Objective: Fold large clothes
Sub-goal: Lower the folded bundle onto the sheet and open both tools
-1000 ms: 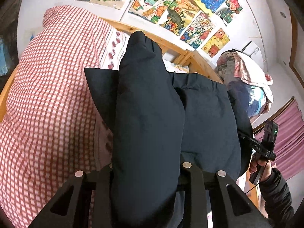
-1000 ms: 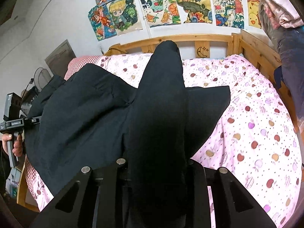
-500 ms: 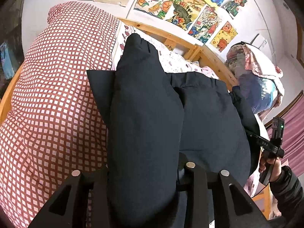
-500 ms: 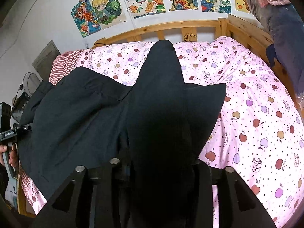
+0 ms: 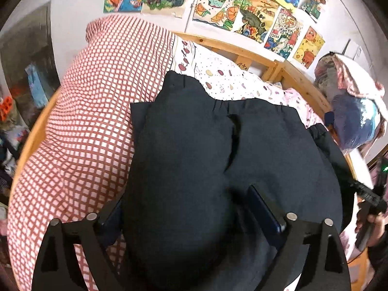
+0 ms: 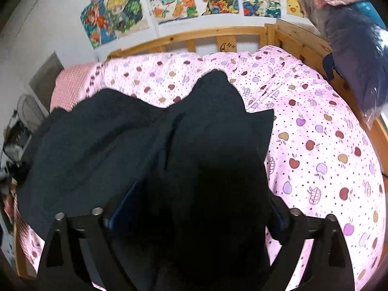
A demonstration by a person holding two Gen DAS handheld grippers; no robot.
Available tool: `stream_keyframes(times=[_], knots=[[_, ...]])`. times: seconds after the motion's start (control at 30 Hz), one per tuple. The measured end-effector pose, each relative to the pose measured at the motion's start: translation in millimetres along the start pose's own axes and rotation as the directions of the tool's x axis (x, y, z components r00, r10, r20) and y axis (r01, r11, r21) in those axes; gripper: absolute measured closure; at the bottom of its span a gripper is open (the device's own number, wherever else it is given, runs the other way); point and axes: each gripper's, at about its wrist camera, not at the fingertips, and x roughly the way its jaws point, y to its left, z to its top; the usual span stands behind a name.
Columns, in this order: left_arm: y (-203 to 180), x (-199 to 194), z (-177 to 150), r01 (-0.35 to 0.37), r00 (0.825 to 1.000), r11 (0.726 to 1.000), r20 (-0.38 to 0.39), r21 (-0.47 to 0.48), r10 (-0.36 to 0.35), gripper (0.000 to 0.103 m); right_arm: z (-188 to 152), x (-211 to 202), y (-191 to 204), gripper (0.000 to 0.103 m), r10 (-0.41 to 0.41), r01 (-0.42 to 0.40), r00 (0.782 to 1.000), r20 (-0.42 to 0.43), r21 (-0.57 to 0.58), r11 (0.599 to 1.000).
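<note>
Dark garment (image 5: 266, 145) lies spread on the bed (image 6: 327, 145), over the apple-print cover beside the red-checked pillow (image 5: 97, 121). Left gripper (image 5: 191, 208) stands with fingers apart, a bunched fold of the garment between them. Right gripper (image 6: 194, 208) likewise stands parted around a raised fold at the garment's opposite end.

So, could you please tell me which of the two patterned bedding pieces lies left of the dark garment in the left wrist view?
The red-and-white checked quilt; the pink apple-print sheet shows beyond the dark navy garment.
</note>
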Motion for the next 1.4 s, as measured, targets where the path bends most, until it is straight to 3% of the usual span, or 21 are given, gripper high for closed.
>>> stream_keyframes(times=[0.23,0.43,0.6,1.1,1.4], knots=[[-11.9,-22.4,-7.1,-0.074,0.996,0.997,0.056,0.035,0.072,0.001,-6.9,-23.9,5.5,0.011,0.015,-0.017,0.998,0.063,0.030,0.999],[-28.7,-52.7,-19.4,-0.075,0.991,0.994,0.120,0.084,0.065,0.000,-14.0,-44.8,10.2,0.009,0.062,-0.067,0.993,0.099,0.048,0.997],[-44.4,-76.8,-26.8,-0.075,0.987,0.991,0.148,0.113,0.058,0.000,-19.3,-63.2,11.3,0.009,0.049,-0.054,0.992,0.118,0.031,0.998],[-91.6,-140.6,-63.1,-0.043,0.973,0.983,0.232,0.177,0.000,0.000,-49.4,-132.9,64.9,0.007,0.145,-0.112,0.968,0.206,-0.164,0.980],[-102.0,-173.4,-94.1,-0.093,0.939,0.974,0.344,0.208,0.017,0.000,-80.9,-173.5,99.3,0.007,0.190,-0.095,0.942,0.276,-0.321,0.942]])
